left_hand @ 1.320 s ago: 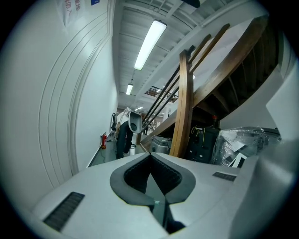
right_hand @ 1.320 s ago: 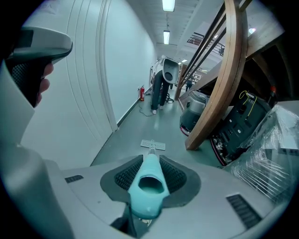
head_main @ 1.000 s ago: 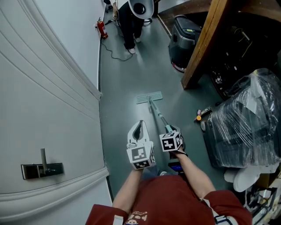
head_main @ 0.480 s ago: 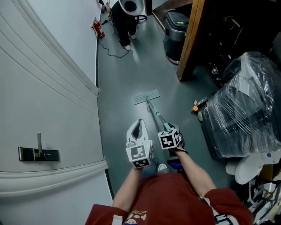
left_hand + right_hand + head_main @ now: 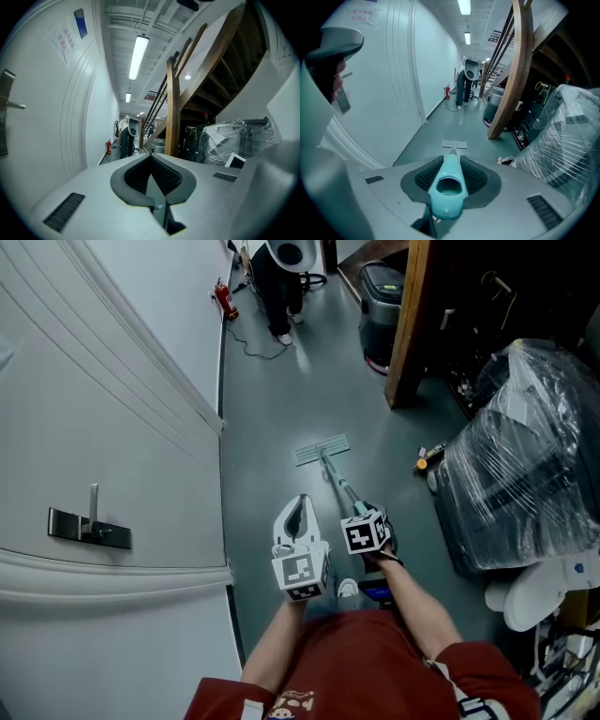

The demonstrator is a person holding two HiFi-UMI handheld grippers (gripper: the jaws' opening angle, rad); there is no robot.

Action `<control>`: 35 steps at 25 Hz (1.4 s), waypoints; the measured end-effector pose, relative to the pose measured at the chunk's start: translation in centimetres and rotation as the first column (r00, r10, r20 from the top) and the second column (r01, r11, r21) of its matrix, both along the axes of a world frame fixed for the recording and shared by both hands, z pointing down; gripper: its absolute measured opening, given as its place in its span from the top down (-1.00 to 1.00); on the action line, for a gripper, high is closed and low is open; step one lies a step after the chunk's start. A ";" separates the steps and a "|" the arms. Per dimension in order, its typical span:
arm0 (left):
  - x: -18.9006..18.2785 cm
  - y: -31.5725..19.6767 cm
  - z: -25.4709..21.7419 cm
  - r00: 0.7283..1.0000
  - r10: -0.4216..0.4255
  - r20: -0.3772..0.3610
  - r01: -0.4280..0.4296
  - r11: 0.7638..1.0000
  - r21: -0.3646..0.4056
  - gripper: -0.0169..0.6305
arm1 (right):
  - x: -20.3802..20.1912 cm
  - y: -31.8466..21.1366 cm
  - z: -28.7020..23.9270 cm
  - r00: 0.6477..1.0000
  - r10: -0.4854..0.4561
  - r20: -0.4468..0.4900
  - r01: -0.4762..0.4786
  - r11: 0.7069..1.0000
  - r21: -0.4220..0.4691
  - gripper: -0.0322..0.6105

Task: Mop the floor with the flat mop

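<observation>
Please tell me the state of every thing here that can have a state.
Left tongs: shut, empty.
Right tongs: shut on the mop handle.
Mop: head flat on the floor, handle tilted.
Ceiling light: on.
Bundle: wrapped in clear film.

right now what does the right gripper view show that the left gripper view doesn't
Only the right gripper view: the mop handle clamped in the right gripper, running down to the mop head flat on the floor. Only the left gripper view: the left gripper, shut on nothing. Both: the wooden post and the wrapped bundle on the right, and the wall on the left.
</observation>
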State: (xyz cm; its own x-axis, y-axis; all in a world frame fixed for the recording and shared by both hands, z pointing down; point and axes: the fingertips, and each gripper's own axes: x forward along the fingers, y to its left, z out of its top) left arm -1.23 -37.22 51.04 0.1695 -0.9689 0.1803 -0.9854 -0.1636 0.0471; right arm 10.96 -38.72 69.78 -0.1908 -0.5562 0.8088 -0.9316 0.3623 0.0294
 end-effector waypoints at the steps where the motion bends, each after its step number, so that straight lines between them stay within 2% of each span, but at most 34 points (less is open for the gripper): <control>1: 0.0 0.7 -0.2 1.000 -0.006 0.002 0.006 1.000 0.004 0.90 | 0.1 0.7 -0.1 1.000 0.001 0.001 -0.001 1.000 -0.002 0.53; 11: -0.5 6.5 -2.3 1.000 -0.022 -0.002 0.022 0.999 0.031 0.90 | 0.2 7.0 -0.1 1.000 0.019 0.014 -0.019 0.999 -0.027 0.53; 17: -3.0 10.5 -0.5 1.000 0.023 -0.021 -0.022 0.999 0.023 0.90 | -2.3 10.9 -0.4 0.999 0.052 0.006 -0.052 0.998 -0.035 0.53; 21: -5.1 12.8 -0.6 1.000 0.009 -0.023 -0.009 1.000 0.019 0.90 | -3.7 13.3 -0.4 0.998 0.062 -0.007 -0.062 0.997 -0.036 0.53; 35: -7.9 21.0 -1.7 0.998 0.024 -0.059 -0.023 0.999 0.032 0.90 | -6.3 21.8 -1.3 0.997 0.079 -0.020 -0.080 0.995 -0.052 0.53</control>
State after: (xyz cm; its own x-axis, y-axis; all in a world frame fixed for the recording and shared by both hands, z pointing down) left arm -9.17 -16.26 49.30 0.2018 -0.9696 0.1386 -0.9769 -0.1890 0.0996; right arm 4.67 -16.90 68.48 -0.1330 -0.5257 0.8402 -0.9570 0.2886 0.0291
